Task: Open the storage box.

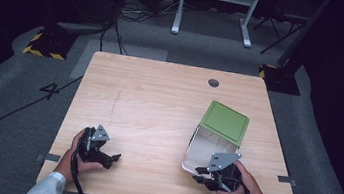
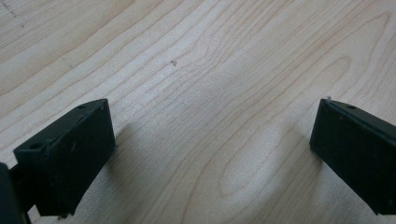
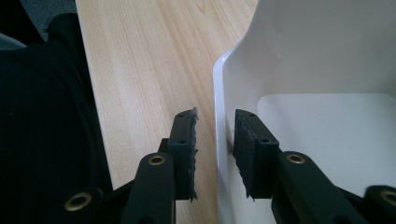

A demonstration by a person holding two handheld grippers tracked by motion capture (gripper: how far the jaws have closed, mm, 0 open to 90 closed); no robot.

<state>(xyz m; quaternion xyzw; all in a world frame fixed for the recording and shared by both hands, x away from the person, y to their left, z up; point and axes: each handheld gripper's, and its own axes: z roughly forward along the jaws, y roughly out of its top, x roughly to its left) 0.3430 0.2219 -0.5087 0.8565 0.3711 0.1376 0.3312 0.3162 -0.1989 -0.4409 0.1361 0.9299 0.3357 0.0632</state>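
My right tongs (image 3: 214, 140) straddle the white box (image 3: 327, 70) wall, not yet clamped; left tongs (image 2: 210, 154) wide (idle) over the worktop (image 2: 210, 56).

Table (image 2: 210, 93): pale wood grain, smooth, matt.
Box (image 3: 327, 56): white plastic, smooth, slight gloss.
Lid (image 1: 224, 122): green, matt.
My right gripper (image 3: 215, 154): black pads, rough, frayed.

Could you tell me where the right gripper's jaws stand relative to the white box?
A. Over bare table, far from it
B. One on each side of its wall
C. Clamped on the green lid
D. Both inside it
B: in the right gripper view the right gripper has one jaw outside and one inside the white box, its wall in the gap between them.
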